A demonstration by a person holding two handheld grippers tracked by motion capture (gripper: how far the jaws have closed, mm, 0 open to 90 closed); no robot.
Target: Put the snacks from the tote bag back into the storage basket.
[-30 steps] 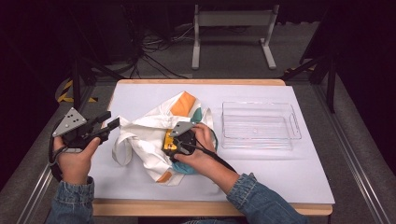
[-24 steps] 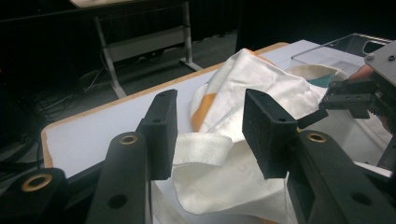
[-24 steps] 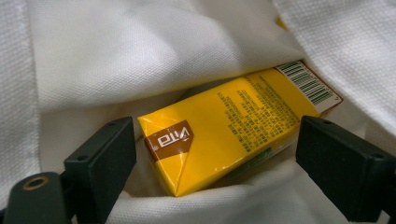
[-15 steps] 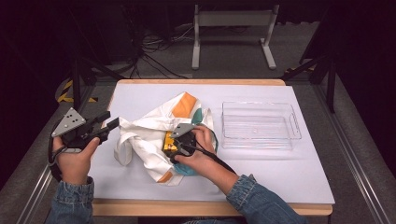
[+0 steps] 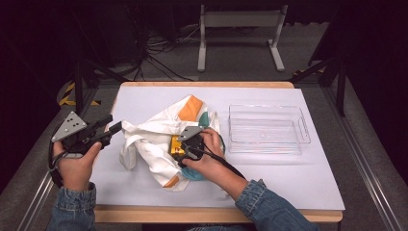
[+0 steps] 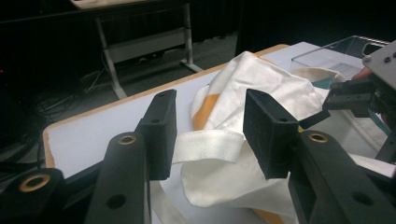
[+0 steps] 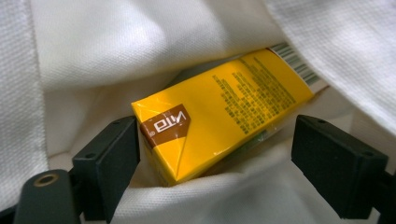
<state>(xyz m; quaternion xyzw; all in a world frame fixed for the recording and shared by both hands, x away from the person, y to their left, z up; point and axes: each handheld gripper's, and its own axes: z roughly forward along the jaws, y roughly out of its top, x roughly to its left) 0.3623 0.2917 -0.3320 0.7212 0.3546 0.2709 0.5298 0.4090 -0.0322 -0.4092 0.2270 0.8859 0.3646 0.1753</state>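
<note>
While a person's two hands work at a white-topped table, a white canvas tote bag with orange and teal patches lies crumpled at its middle, and a clear plastic tray stands just to the bag's right.

In the right gripper view, a small yellow carton with a brown corner label lies tilted inside the bag's mouth, cloth folded over and under it. The right gripper has its jaws apart, one at each side of the carton; the left jaw sits close to the labelled corner, though contact cannot be told.

The left gripper has its jaws apart with the bag's flat woven strap between them, not pinched.

The carton looks light and fairly stiff, with a glossy, possibly slippery skin that hard squeezing could dent. Gripping across its two narrow side faces, near the middle, seems safest. The soft bag will sag and snag, so holding its strap taut should help.
</note>
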